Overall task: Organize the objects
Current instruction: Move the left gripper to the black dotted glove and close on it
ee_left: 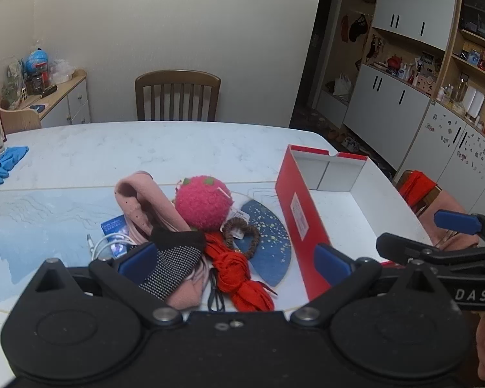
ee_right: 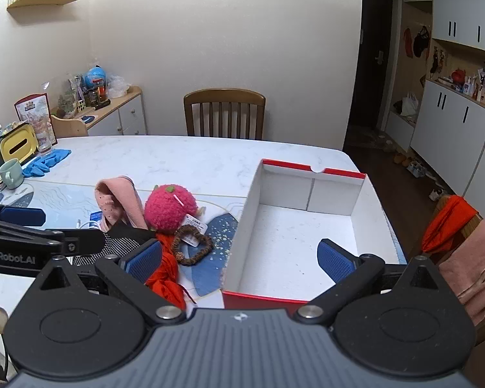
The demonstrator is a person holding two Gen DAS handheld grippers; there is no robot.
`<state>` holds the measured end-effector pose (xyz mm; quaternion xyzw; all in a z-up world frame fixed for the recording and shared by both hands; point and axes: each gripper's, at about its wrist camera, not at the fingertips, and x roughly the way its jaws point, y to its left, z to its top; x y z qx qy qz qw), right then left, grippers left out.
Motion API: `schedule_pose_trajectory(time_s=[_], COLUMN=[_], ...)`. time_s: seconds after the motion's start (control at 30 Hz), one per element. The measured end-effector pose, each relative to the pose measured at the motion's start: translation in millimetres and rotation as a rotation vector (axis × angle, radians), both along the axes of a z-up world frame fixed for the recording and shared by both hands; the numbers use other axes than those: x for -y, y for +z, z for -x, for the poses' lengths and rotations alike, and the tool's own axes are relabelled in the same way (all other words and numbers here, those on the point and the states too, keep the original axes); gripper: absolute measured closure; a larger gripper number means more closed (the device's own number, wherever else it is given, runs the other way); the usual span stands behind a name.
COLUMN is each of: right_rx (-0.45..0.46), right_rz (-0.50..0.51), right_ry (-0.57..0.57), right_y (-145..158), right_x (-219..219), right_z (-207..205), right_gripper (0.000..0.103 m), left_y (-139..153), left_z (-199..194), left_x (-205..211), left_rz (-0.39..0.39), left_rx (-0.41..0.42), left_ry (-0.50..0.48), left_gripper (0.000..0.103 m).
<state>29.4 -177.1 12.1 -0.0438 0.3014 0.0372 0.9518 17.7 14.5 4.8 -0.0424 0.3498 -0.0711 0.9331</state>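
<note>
Seen on a white table (ee_left: 184, 148): a heap of small things beside an empty red box (ee_right: 291, 226). Piled together, touching: pink sock (ee_left: 145, 207), fuzzy pink ball (ee_left: 203, 207), black dotted sock (ee_left: 174, 262), red cloth (ee_left: 239, 274), brown hair tie (ee_left: 242, 236) and white cable (ee_left: 106, 245). Held just above the heap, jaws spread wide and gripping nothing: left gripper (ee_left: 236, 262). Poised over the box's near left wall, likewise wide apart and holding nothing: right gripper (ee_right: 239, 260). Behind the table: wooden chair (ee_right: 224, 113).
</note>
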Motion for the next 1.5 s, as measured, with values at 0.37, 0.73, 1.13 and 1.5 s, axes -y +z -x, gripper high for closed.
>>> schedule_pose_trajectory(time_s=[0.37,0.73,1.13,1.5], right_rx=[-0.008,-0.085,-0.183,-0.295], right_rz=[0.021,0.049,0.112,0.112], right_ry=[-0.006,-0.035,-0.189,-0.256], right_y=[0,-16,-44,-75], right_x=[1,57,137,174], right_z=[-23,-75,-116,-136], right_gripper=[0.001,0.001,0.012,0.038], left_y=[-8,-25,-52,-88], left_z=[-26,-60,-75,-76], left_x=[2,9,-18,-35], left_rz=[0.021,0.017,-0.02,-0.037], left_rx=[-0.014,-0.049,-0.1,-0.202], left_ry=[0.002,0.144,0.25,0.252], left_gripper=[0.001,0.001,0.001,0.001])
